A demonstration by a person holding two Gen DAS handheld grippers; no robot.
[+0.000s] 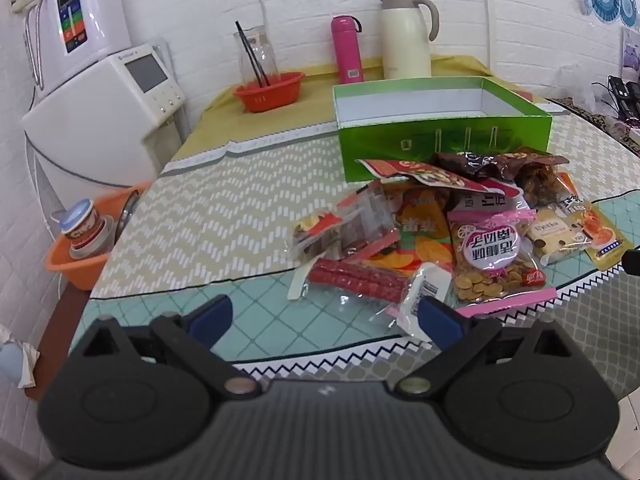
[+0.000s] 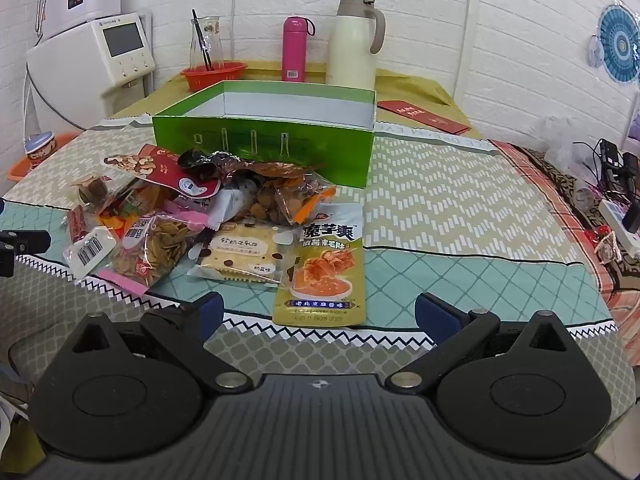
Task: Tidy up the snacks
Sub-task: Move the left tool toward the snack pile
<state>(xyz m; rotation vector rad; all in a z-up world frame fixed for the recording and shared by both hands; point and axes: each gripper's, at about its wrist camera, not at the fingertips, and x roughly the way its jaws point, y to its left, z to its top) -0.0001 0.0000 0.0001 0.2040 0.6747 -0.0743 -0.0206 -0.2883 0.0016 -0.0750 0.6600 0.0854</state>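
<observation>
Snacks [image 1: 448,236] are lying heaped just in front of the green box [image 2: 264,148]. Left gripper [image 1: 326,314] and right gripper [image 2: 320,312] are hovering near the box, jaws spread wide, gripping nothing.

both views are bright and evenly lit, with soft, faint shadows under the snack packets [image 1: 440,236] in front of the green box [image 1: 444,148]. the box's glossy front wall carries pale streaks of glare, and the clear wrappers near it glint. fisheye distortion bends the brick wall [image 2: 500,40] behind the box and curves the desk [image 2: 460,216] edges, with dark corners. focus is fairly sharp in the centre, softer toward the rims.
</observation>
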